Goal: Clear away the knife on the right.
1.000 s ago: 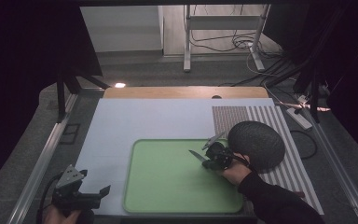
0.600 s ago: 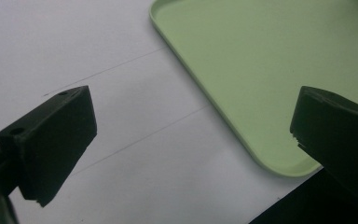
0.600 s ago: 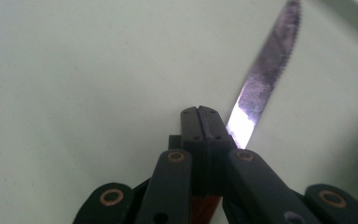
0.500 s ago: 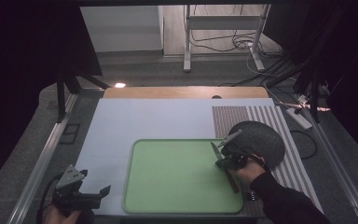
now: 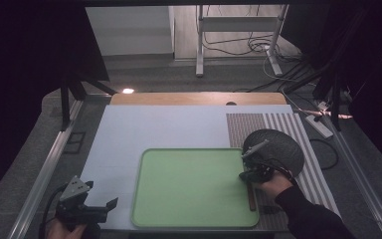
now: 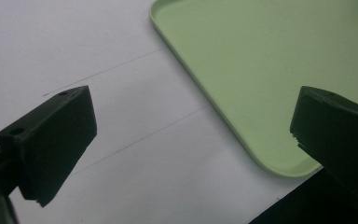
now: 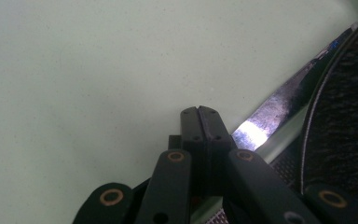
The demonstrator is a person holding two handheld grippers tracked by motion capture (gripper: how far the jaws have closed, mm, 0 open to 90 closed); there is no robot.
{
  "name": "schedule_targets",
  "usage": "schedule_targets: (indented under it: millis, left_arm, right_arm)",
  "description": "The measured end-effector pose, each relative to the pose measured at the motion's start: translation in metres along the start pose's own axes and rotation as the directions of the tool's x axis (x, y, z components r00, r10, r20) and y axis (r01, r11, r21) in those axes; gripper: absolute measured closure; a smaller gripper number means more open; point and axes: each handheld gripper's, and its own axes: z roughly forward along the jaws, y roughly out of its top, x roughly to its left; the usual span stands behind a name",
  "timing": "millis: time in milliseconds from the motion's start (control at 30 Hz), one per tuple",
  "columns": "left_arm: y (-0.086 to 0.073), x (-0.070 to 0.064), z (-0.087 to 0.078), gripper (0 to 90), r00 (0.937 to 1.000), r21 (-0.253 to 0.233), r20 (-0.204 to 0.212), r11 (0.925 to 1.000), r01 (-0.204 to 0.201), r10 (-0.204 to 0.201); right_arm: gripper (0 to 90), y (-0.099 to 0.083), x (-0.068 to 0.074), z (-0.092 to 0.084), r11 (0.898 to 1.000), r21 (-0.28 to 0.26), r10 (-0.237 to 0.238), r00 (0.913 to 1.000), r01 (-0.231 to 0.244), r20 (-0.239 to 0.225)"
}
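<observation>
Two grippers: left [image 5: 110, 205] jaws spread beside tray [image 5: 189, 189]; right [image 5: 242, 175] jaws pressed together by knife [image 7: 279, 109] at its edge

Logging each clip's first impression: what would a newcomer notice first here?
The green tray in the middle of the white mat, with nothing on it. At its right edge the right gripper, jaws shut, sits beside a knife along the rim, with a dark round plate just behind. The left gripper waits open at the near left corner.

Worktop [image 5: 129, 129] lying under a white sheet, green tray [image 5: 189, 184] resting centrally, striped mat [image 5: 278, 124] lying at right, dark round plate [image 5: 278, 144] sitting on mat.
</observation>
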Motion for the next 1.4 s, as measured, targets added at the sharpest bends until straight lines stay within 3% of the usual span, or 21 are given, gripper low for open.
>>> schedule_targets:
  millis: [300, 367, 467, 500, 633, 900, 1167, 1400]
  left_arm:
    - [0.0, 0.0, 0.0, 0.4, 1.0, -0.001, 0.001, 1.0, 0.002, -0.002]
    - [0.0, 0.0, 0.0, 0.5, 1.0, -0.001, 0.001, 1.0, 0.003, -0.003]
    - [0.0, 0.0, 0.0, 0.4, 1.0, -0.001, 0.001, 1.0, 0.002, -0.002]
    - [0.0, 0.0, 0.0, 0.4, 1.0, -0.001, 0.0, 1.0, 0.002, -0.002]
    - [0.0, 0.0, 0.0, 0.4, 1.0, -0.001, 0.001, 1.0, 0.002, -0.002]
    - [0.0, 0.0, 0.0, 0.4, 1.0, -0.001, 0.0, 1.0, 0.003, -0.003]
    - [0.0, 0.0, 0.0, 0.4, 1.0, -0.001, -0.001, 1.0, 0.005, -0.005]
    - [0.0, 0.001, 0.0, 0.3, 1.0, -0.001, -0.002, 1.0, 0.007, -0.007]
  right_arm:
    - [67.3, 0.003, 0.004, -0.014, 0.996, -0.094, -0.011, 0.9999, 0.012, 0.002]
    - [52.4, 0.001, 0.006, -0.02, 0.993, -0.118, -0.004, 1.0, 0.004, -0.003]
    - [42.8, -0.001, 0.006, -0.024, 0.99, -0.14, 0.007, 0.9999, -0.008, -0.008]
    - [31.1, -0.003, 0.008, -0.029, 0.985, -0.173, 0.012, 0.9999, -0.011, 0.008]
    - [16.5, -0.009, 0.012, -0.041, 0.975, -0.222, 0.037, 0.9978, -0.024, 0.054]
    - [12.0, -0.026, 0.017, -0.052, 0.976, -0.216, 0.048, 0.997, -0.034, 0.061]
    - [3.4, -0.045, 0.023, -0.067, 0.958, -0.279, 0.088, 0.9933, -0.064, 0.075]
    - [3.3, -0.058, 0.026, -0.076, 0.946, -0.315, 0.103, 0.9912, -0.072, 0.083]
